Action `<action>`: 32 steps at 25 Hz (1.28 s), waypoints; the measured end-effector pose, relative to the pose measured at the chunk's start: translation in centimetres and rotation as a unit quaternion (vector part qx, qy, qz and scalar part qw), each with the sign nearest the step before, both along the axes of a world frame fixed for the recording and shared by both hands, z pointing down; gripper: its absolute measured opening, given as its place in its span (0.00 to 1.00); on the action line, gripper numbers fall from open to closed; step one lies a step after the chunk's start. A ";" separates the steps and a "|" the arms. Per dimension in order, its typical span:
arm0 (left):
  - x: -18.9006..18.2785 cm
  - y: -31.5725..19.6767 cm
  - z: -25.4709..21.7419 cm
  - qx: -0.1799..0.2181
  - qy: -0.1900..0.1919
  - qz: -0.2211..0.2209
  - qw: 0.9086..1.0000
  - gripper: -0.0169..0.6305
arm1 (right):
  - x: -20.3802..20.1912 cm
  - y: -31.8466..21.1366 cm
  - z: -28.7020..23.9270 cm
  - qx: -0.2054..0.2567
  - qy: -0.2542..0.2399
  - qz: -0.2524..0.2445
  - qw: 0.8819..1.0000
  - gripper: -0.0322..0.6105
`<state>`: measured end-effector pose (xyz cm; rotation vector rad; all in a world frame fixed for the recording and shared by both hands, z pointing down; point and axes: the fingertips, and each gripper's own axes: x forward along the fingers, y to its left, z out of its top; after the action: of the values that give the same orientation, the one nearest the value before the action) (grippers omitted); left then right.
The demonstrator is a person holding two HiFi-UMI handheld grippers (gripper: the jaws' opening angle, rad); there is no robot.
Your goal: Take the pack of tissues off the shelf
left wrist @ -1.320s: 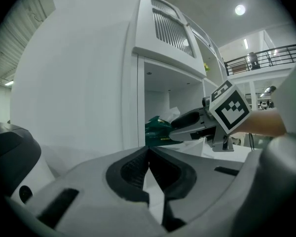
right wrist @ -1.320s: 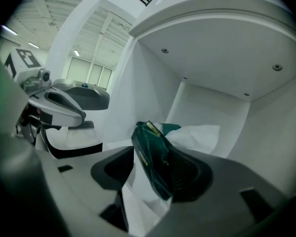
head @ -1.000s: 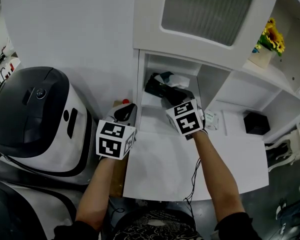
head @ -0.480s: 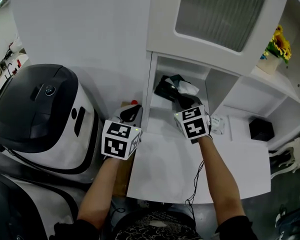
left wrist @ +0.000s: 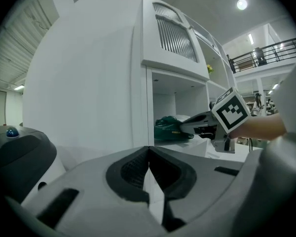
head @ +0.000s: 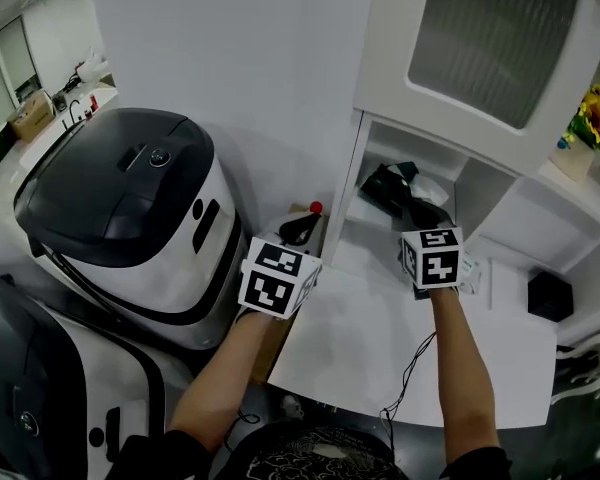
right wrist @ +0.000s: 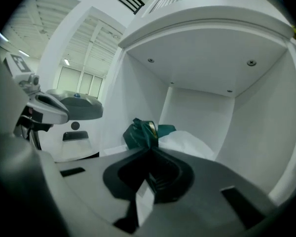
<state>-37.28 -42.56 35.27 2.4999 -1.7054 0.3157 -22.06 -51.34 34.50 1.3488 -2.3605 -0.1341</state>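
The pack of tissues (head: pixel 388 184) is dark green with white tissue at its top and lies in the lower left cubby of the white shelf unit (head: pixel 450 183). My right gripper (head: pixel 421 211) reaches into that cubby. In the right gripper view its jaws are shut on the crumpled near edge of the pack of tissues (right wrist: pixel 142 134), which still rests on the shelf floor. My left gripper (head: pixel 300 231) hangs in front of the unit's left side wall, shut with nothing in it. The left gripper view shows the pack of tissues (left wrist: pixel 169 128) with the right gripper (left wrist: pixel 183 129) at it.
A large white and black machine (head: pixel 120 208) stands at the left. A cabinet door with ribbed glass (head: pixel 490 38) is above the cubby. On the white desk (head: pixel 380 353) sit a small black box (head: pixel 548 296) and a white packet (head: pixel 477 270). Yellow flowers (head: pixel 590 118) stand at the far right.
The head view has swung left, so the shelf and both grippers sit further right in it. The right gripper's tip has stayed at the pack in the cubby.
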 end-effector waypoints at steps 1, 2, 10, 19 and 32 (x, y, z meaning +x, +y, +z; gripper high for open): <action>-0.1 0.3 -0.2 0.001 -0.002 -0.007 1.000 0.03 | 0.0 0.1 -0.3 0.003 -0.007 -0.002 1.000 0.06; -0.1 0.6 -0.4 0.002 -0.004 -0.012 1.000 0.03 | 0.1 0.2 -0.6 0.006 -0.013 -0.003 1.000 0.06; 1.2 3.1 -1.7 0.014 -0.012 -0.060 0.998 0.03 | 1.2 1.8 -2.8 0.024 -0.068 -0.033 0.997 0.06; 3.1 7.1 -2.0 0.019 -0.018 -0.119 0.993 0.03 | 2.3 5.2 -5.0 0.036 -0.122 -0.096 0.987 0.06; 2.5 16.3 -0.9 0.024 -0.011 -0.235 0.972 0.03 | 1.6 12.9 -6.2 0.048 -0.156 -0.208 0.964 0.06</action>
<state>-34.76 -26.30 34.37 2.0321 -2.2586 0.2587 -20.49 -38.42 28.30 0.9466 -2.9158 -0.1693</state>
